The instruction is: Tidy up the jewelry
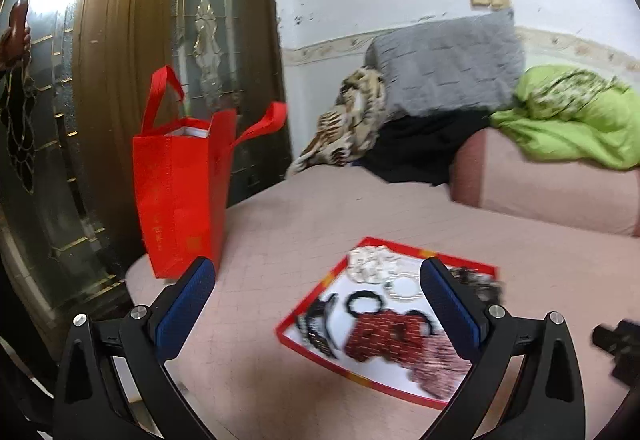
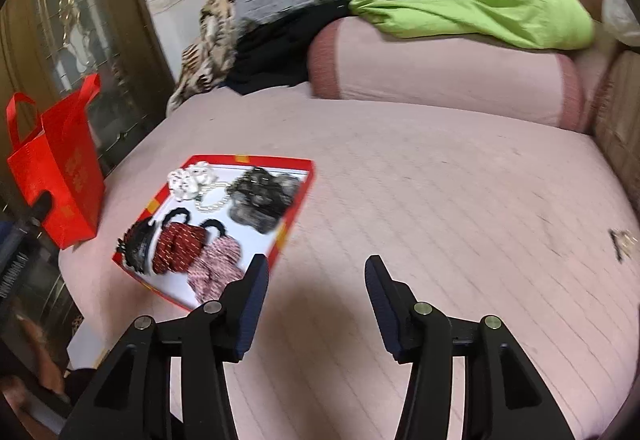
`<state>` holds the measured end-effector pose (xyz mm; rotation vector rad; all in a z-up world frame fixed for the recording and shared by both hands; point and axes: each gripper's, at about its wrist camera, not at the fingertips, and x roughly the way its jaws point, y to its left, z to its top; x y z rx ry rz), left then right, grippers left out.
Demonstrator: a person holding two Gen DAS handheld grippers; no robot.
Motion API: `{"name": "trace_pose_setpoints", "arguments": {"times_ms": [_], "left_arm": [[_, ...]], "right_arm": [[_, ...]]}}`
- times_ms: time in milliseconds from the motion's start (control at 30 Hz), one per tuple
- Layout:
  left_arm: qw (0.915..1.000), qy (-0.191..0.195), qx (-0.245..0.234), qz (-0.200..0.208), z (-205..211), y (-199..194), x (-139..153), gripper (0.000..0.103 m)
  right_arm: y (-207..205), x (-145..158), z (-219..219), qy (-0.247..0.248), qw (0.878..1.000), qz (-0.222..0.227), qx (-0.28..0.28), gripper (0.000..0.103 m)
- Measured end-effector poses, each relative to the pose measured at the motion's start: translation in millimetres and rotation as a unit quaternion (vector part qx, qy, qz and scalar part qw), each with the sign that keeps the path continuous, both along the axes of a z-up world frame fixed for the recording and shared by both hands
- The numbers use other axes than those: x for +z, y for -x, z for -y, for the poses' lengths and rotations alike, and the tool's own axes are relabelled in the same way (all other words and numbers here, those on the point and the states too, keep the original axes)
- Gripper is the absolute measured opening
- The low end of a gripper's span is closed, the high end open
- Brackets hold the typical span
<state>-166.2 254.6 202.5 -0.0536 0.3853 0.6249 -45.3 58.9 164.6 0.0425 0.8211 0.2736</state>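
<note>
On the far left of the pink quilted bed (image 2: 420, 180) stands a tall red cloth gift bag (image 1: 182, 196) with ribbon handles. Just to its right lies a flat red cardboard box tray (image 2: 294, 208) with a white floor. It holds the jewelry: a white bead cluster (image 2: 188, 178) and a pearl bracelet (image 2: 212, 202) at the far side, a dark furry piece (image 2: 262, 200) on the right, and red patterned cloth pieces (image 2: 178, 244) near the front.

The left gripper (image 1: 316, 304) hangs above the tray with its jaws spread very wide and nothing between them. The right gripper (image 2: 316, 300) is to the right, over bare bed, about half open and holding nothing too.

Further right, a small gold trinket (image 2: 622, 240) lies alone. It probably belongs in the tray. To pick it up well, the right gripper should go slowly, come down from above and pinch gently.
</note>
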Motion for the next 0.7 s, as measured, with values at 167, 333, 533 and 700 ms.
{"name": "trace_pose_setpoints", "arguments": {"times_ms": [167, 333, 533, 700], "left_arm": [[0.9961, 0.067, -0.036, 0.044, 18, 26, 6, 0.103], [0.9955, 0.079, -0.051, -0.003, 39, 23, -2, 0.103], [0.9896, 0.098, -0.083, -0.065, 63, 18, -23, 0.103], [0.9833, 0.115, -0.104, -0.095, 74, 14, -35, 0.103]], "right_arm": [[26, 0, 25, 0.025, 0.999, 0.011, -0.023, 0.063], [45, 0, 38, 0.051, 0.998, 0.028, -0.037, 0.064], [58, -2, 44, 0.071, 0.996, 0.041, -0.039, 0.070], [63, -8, 37, 0.081, 0.996, 0.033, -0.027, 0.071]]}}
